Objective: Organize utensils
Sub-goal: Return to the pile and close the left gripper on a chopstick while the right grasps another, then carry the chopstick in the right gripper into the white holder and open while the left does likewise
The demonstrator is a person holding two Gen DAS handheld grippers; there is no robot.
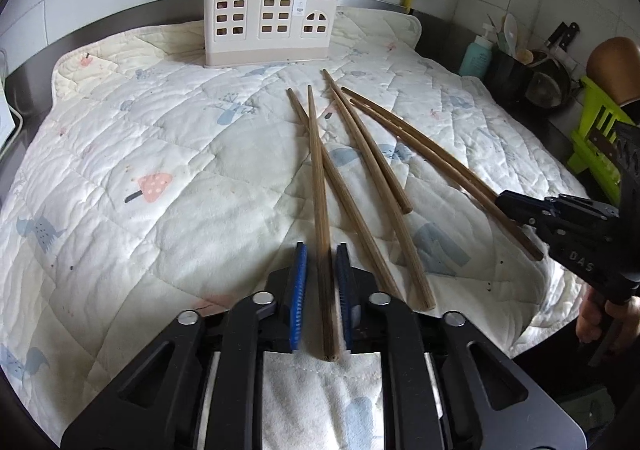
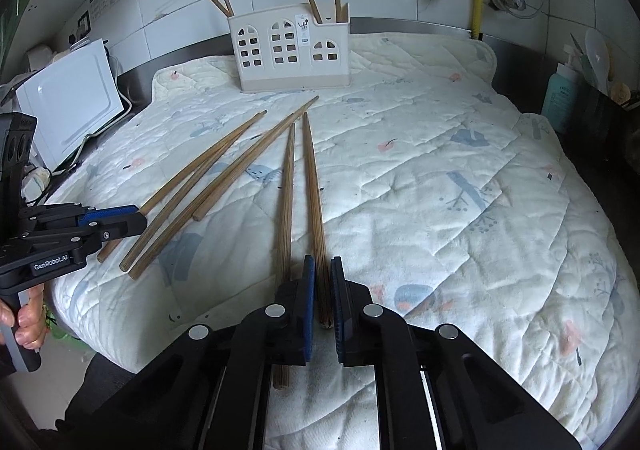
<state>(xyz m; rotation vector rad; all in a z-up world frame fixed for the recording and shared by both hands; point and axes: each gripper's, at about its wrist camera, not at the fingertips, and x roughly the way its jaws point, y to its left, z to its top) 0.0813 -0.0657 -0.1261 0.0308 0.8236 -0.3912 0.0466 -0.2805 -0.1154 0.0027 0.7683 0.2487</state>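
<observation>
Six chopsticks (image 1: 372, 157) on quilt; four in holder (image 2: 290, 49).

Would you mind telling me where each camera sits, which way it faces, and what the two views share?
Left wrist: on the left gripper, looking down its fingers over the quilted mat; shut on one chopstick; right gripper at its right edge.
Right wrist: on the right gripper, facing likewise; shut on another chopstick; left gripper and hand at its left.
Shared: the loose chopsticks, mat and house-shaped holder, which already holds four chopsticks.
</observation>
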